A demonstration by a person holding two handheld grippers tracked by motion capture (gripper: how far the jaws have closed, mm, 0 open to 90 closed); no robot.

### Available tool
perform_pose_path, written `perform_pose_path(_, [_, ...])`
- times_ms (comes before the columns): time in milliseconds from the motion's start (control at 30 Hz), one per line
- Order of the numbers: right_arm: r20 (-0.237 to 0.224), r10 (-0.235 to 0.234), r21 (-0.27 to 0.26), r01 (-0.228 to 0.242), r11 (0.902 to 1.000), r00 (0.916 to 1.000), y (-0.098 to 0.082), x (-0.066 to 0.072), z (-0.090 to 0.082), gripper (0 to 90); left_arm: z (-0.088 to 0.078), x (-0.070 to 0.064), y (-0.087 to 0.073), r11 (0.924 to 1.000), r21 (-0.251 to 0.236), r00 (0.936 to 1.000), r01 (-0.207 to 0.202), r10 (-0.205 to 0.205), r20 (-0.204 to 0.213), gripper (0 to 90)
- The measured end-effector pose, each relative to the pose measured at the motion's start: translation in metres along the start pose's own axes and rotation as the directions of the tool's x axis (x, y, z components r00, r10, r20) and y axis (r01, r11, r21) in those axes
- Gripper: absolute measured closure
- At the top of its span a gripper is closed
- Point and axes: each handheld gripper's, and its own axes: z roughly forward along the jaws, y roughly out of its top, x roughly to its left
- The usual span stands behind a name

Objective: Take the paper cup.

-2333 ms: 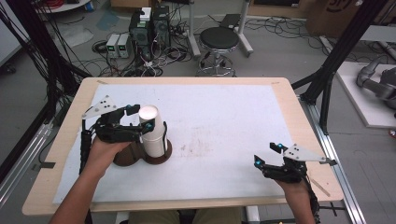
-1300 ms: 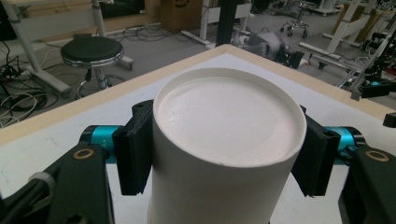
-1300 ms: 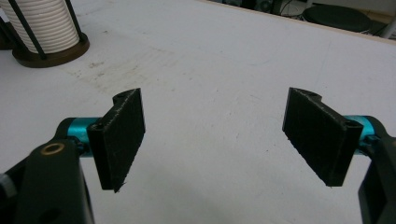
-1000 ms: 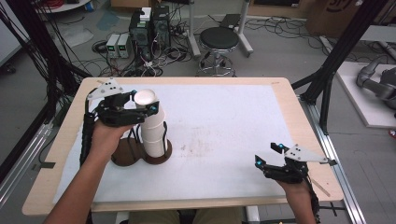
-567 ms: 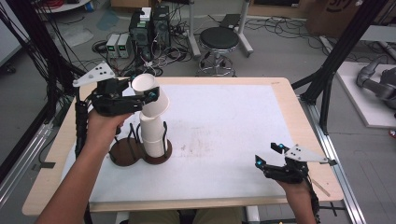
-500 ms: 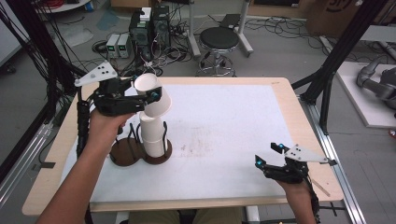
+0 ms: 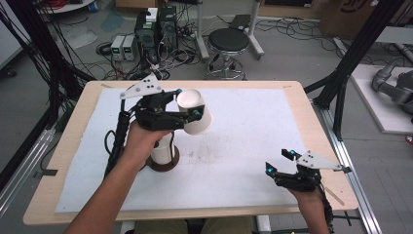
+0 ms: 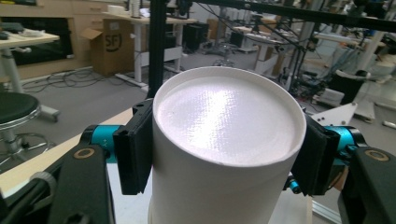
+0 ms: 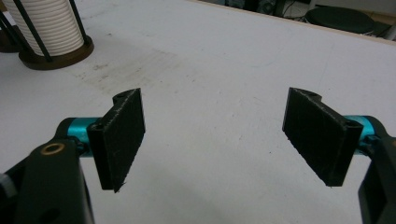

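Observation:
A white paper cup hangs tilted in the air above the table, held by my left gripper, which is shut on its sides. In the left gripper view the cup's flat bottom faces the camera, with a black jaw pressed on each flank. Below it stands a stack of white cups in a dark round holder with thin black posts; the stack also shows in the right gripper view at top left. My right gripper rests low near the front right of the table, open, with nothing between its pads.
A white cloth covers the wooden table; it bears faint dirty marks near the holder. Beyond the table's far edge stand a black stool, computer boxes and cables on the floor. A black frame post rises at the right.
My left gripper has lifted the top cup off the stack, carried it up and rightward, and tipped it over. The right gripper has stayed still.

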Motion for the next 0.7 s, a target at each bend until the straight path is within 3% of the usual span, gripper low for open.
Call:
perform_pose_path(400, [-0.018, -0.005, 0.005, 0.005, 1.0000, 0.9998, 0.000, -0.001, 0.001, 21.5, 0.034, -0.008, -0.030, 0.9997, 0.023, 0.9981, -0.008, 0.006, 0.061, 33.0])
perform_pose_path(700, [-0.021, 0.000, 0.006, 0.000, 1.0000, 0.9998, 0.000, -0.001, 0.002, 21.5, 0.050, -0.016, -0.043, 0.9972, 0.048, 0.9940, -0.057, 0.053, 0.095, 33.1])
